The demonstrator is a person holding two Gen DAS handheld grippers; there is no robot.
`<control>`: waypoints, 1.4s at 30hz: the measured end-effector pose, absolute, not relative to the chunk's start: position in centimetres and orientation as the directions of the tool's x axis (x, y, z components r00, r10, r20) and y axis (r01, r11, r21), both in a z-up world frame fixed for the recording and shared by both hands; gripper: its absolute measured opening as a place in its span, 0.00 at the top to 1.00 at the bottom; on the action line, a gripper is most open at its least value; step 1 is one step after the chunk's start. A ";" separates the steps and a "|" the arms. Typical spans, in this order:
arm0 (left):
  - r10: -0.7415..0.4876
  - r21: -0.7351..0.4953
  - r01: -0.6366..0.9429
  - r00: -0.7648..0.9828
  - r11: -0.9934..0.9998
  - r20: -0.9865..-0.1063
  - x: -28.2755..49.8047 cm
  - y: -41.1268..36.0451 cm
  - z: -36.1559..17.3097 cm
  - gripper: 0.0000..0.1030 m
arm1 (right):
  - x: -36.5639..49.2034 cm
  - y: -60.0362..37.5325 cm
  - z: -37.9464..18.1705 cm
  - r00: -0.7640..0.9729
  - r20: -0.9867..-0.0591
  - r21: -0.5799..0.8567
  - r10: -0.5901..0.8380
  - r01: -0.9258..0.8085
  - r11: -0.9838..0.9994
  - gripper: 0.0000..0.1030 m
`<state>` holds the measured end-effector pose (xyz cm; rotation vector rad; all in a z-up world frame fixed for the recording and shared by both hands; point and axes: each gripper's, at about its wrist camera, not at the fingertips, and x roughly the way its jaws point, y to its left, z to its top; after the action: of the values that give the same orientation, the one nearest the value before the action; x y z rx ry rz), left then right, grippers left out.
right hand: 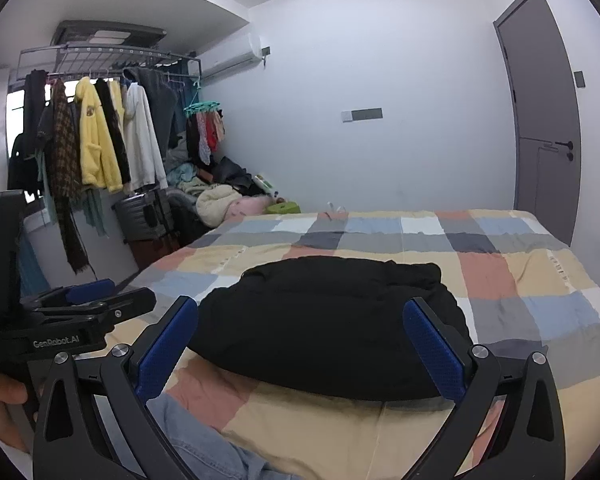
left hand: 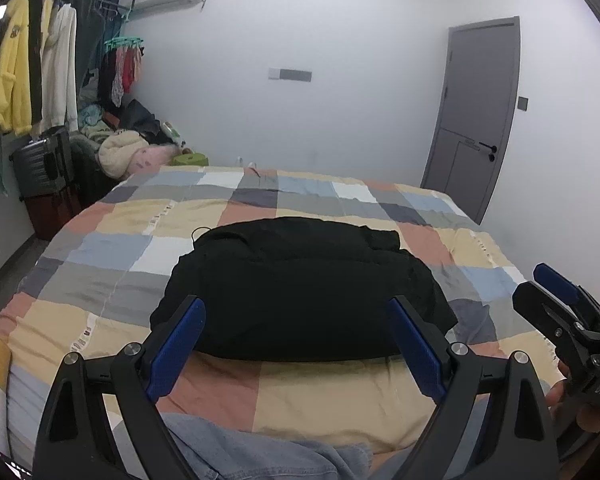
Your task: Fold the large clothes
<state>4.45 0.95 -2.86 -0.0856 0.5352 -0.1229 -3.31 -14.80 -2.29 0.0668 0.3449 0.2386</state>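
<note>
**Folded black garment on a checked bed, both claws held back and empty**

Left wrist view: The left claw [left hand: 298, 344] fills the bottom of the frame, its two blue-padded fingers [left hand: 178, 348] spread wide with nothing between them. Through the gap, in the centre of the frame, lies a black garment [left hand: 300, 280], already gathered into a compact, thick bundle on the patchwork bedspread [left hand: 112, 248]. It sits near the bed's near edge, probably so it stays within easy reach. The claw hovers short of the cloth and does not touch it. At the right edge the right claw [left hand: 556, 292] enters; its fingers look close together here, holding nothing. A strip of blue denim [left hand: 260, 452] shows along the bottom, likely the person's leg against the bed. A clothes rail [left hand: 40, 60] with hanging clothes stands in the upper left, and a grey door [left hand: 476, 120] at the right.

Right wrist view: The right claw [right hand: 300, 348] is likewise released, its blue pads framing the black garment [right hand: 332, 328], which lies at lower centre on the bedspread [right hand: 520, 280], apart from the fingers. At the lower left the left claw [right hand: 94, 294] is seen side-on, gripped by a hand [right hand: 4, 400]; from this angle I cannot tell its opening. The bundle looks finished or nearly so; both tools seem drawn back to check it.
</note>
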 end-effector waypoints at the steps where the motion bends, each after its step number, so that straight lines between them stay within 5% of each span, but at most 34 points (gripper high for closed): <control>1: -0.139 -0.114 0.094 0.851 0.989 -0.506 4.6 1.0 -3.0 0.10 | -3.3 -14.8 -2.3 0.913 -0.328 0.106 0.242 -0.219 0.970 0.00; 42: -0.121 -0.108 0.074 0.834 0.991 -0.538 6.0 1.2 -4.4 0.10 | -2.7 -15.3 -3.9 0.910 -0.368 0.101 0.193 -0.167 0.981 0.00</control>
<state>5.98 1.22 -4.45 -0.0845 0.5750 -0.1030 -2.67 -15.33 -3.91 0.0681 0.3858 0.1855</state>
